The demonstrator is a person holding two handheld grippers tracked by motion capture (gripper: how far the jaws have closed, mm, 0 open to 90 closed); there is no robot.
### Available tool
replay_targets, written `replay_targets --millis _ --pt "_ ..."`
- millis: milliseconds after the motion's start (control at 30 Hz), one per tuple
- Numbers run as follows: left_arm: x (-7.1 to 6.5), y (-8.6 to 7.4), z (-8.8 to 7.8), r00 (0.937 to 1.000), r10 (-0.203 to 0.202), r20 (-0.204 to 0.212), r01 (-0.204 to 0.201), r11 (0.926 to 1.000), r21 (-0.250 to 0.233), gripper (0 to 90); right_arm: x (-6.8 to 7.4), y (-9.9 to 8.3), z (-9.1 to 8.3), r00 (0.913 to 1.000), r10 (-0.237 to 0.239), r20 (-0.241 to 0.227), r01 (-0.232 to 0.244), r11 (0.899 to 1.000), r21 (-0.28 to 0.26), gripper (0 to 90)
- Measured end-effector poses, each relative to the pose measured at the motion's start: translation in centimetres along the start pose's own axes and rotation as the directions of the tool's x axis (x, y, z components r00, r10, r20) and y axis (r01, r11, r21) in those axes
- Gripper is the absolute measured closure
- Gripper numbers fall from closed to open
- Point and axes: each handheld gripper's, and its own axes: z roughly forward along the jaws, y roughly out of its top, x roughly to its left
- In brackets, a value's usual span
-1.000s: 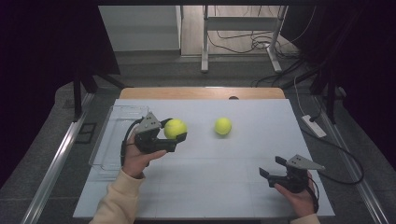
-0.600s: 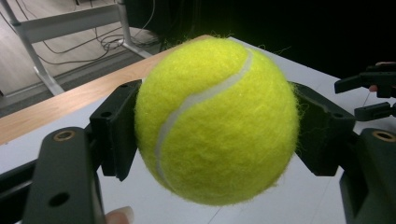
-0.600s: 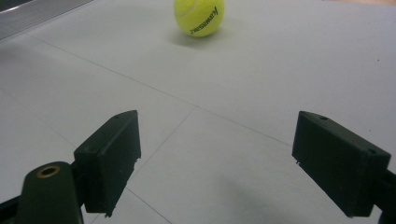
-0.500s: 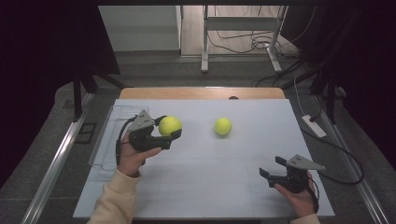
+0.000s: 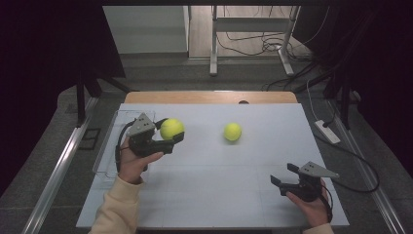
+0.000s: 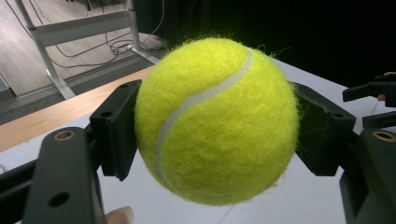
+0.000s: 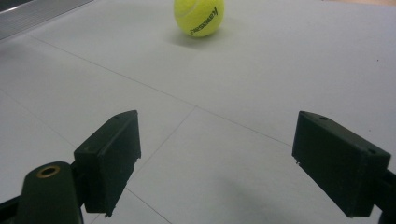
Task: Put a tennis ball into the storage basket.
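The held tennis ball [image 6: 216, 120] was a bright yellow-green, its felt fuzzy with loose fibres standing off the outline, and a pale curved seam ran across its face from the upper right down to the lower left. The left gripper [image 5: 165, 138] was clamped on it, one black jaw pressed against each side of the ball, which bulged out well past the jaw pads above and below. In the high view this ball [image 5: 172, 128] sat just right of the clear plastic tray [image 5: 109, 146] at the left edge of the white table [image 5: 214, 195], raised off the table top in the person's left hand [image 5: 132, 163].

A second tennis ball [image 5: 233, 131] lay loose on the table, well to the right of the tray and apart from the held ball; in the right gripper view it [image 7: 199, 16] showed dark printed lettering on its felt. The right gripper [image 5: 285, 176] stood far from the tray near the table's front right corner, its jaws wide apart with nothing between them but bare table top.
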Motion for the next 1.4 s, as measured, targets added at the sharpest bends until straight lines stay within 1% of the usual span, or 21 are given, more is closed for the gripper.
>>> replay_targets --millis 300,600,833,933,1033,1100,1133,1267,1400 --pt "0.4 0.0 -0.4 0.9998 -0.005 -0.019 0.005 0.9999 -0.01 26.9 0.0 0.0 0.0 1.0 -0.003 0.0 0.003 1.0 0.0 15.5" --pt "1.2 -0.1 -1.0 0.9986 -0.024 -0.047 0.022 0.9994 -0.025 26.9 0.0 0.0 0.0 1.0 -0.002 0.0 0.002 1.0 -0.001 15.5" --pt "2.0 -0.2 -1.4 0.9968 -0.034 -0.072 0.033 0.9992 -0.024 26.8 0.1 0.0 0.0 1.0 -0.004 -0.001 0.004 1.0 0.001 15.5" --pt "2.3 -0.2 -1.6 0.9955 -0.049 -0.081 0.047 0.9984 -0.032 26.9 0.1 0.1 0.0 1.0 0.001 0.001 -0.001 1.0 0.0 15.5" --pt "2.5 -0.1 -1.8 0.9944 -0.053 -0.091 0.05 0.9982 -0.033 26.8 0.2 0.1 0.0 1.0 -0.002 0.002 0.002 1.0 0.0 15.5" --pt "2.6 -0.1 -1.8 0.9942 -0.053 -0.094 0.05 0.9983 -0.031 26.9 0.1 0.1 0.0 1.0 0.0 0.002 0.0 1.0 -0.003 15.5" --pt "2.7 -0.2 -1.9 0.9932 -0.052 -0.104 0.05 0.9985 -0.023 26.9 0.1 0.0 0.0 1.0 0.001 0.0 -0.001 1.0 -0.006 15.5" --pt "3.1 -0.3 -1.8 0.9912 -0.055 -0.12 0.055 0.9985 -0.008 26.9 0.0 0.0 -0.1 1.0 0.004 -0.002 -0.004 1.0 -0.004 15.5" --pt "4.0 -0.5 -1.7 0.987 -0.075 -0.142 0.077 0.9971 0.004 26.8 -0.1 0.0 -0.1 1.0 0.005 -0.004 -0.005 1.0 -0.007 15.5"
